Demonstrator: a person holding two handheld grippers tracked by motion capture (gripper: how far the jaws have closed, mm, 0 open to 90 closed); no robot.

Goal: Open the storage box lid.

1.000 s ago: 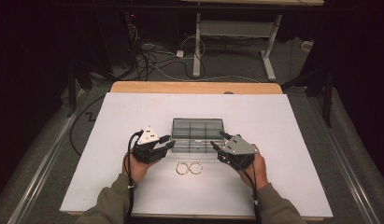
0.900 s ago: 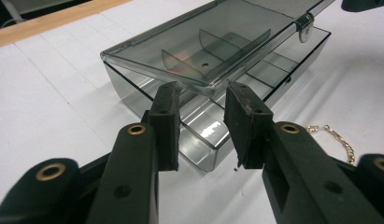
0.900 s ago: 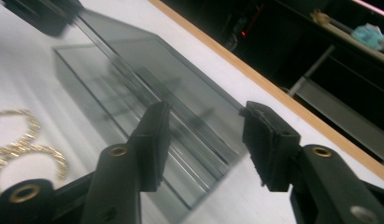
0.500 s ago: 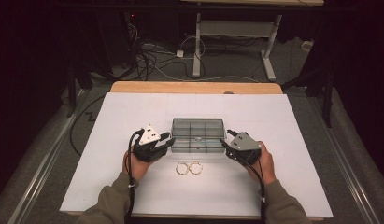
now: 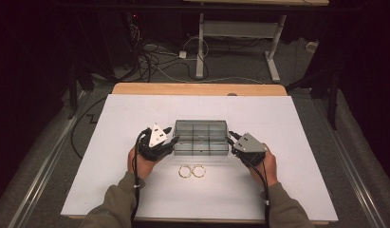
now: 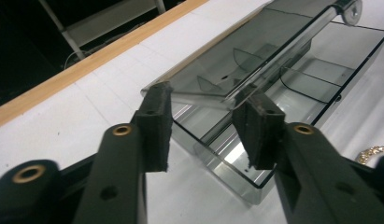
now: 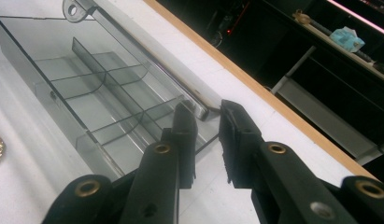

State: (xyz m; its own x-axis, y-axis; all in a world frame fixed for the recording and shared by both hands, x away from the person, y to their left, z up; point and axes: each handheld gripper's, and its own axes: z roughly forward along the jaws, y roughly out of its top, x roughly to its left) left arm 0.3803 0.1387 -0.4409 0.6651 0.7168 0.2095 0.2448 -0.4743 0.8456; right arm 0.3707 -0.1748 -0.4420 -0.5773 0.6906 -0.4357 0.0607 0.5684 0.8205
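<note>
The smoky clear divided box (image 5: 201, 137) sat mid-table on the white sheet (image 5: 112, 142), lid raised, with two gold rings (image 5: 192, 171) just in front of it. At its left end the left gripper (image 6: 208, 126) stood wide open, jaws astride the lid's edge, seemingly not gripping. At its right end the right gripper (image 7: 207, 140) was narrowly parted, empty, near the lid's corner.
</note>
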